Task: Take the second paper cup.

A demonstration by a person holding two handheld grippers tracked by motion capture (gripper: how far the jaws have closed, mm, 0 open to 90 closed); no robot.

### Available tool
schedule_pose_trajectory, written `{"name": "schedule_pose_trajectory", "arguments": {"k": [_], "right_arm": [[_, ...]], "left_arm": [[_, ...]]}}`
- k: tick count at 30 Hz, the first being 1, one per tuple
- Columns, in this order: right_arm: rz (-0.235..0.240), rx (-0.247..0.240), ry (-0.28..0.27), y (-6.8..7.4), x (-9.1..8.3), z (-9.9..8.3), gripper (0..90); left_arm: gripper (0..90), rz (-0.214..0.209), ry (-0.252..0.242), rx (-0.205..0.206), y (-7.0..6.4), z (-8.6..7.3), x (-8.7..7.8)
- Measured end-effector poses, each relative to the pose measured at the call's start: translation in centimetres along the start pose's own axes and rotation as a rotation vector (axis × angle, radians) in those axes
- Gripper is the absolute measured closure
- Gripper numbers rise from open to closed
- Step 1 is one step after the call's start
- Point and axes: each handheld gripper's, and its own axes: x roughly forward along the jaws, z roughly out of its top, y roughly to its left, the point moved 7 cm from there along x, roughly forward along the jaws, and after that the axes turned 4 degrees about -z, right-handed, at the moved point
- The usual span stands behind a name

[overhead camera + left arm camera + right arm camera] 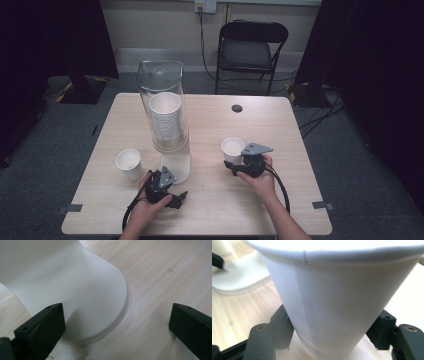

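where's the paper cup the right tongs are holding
In the high view the paper cup stands on the table's right half, between the right tongs, right of the clear cup dispenser.

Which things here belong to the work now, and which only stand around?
In the work: right gripper, closed on paper cup; left gripper, open beside cup dispenser.
Standing around: second cup, folding chair, table.

- It looked like a lab or recording room.
- Black curtains (50, 35) hung at both sides.
- Cables (315, 117) ran over grey carpet (45, 140).
- A folding chair (252, 47) stood behind one table (210, 205).
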Motion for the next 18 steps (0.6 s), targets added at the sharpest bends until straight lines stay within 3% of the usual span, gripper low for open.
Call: {"name": "schedule_pose_trajectory", "arguments": {"k": [6, 9, 15, 18], "right_arm": [[-0.025, -0.007, 0.025, -1.0, -1.0, -1.2, 31.8], [-0.03, 0.02, 0.041, -1.8, -1.1, -2.2, 31.6], [-0.051, 0.019, 0.064, -3.0, -1.7, -3.4, 30.1], [-0.062, 0.042, 0.118, -3.4, -1.9, -4.0, 15.0]], "left_arm": [[0.2, 0.001, 0.001, 0.003, 0.0, 0.0, 0.0], [0.2, 0.001, 0.006, 0.007, 0.0, -0.1, 0.0], [0.2, 0.0, 0.001, 0.003, 0.1, -0.2, -0.2], [0.2, 0.001, 0.0, 0.0, 0.0, -0.2, -0.2]]}}
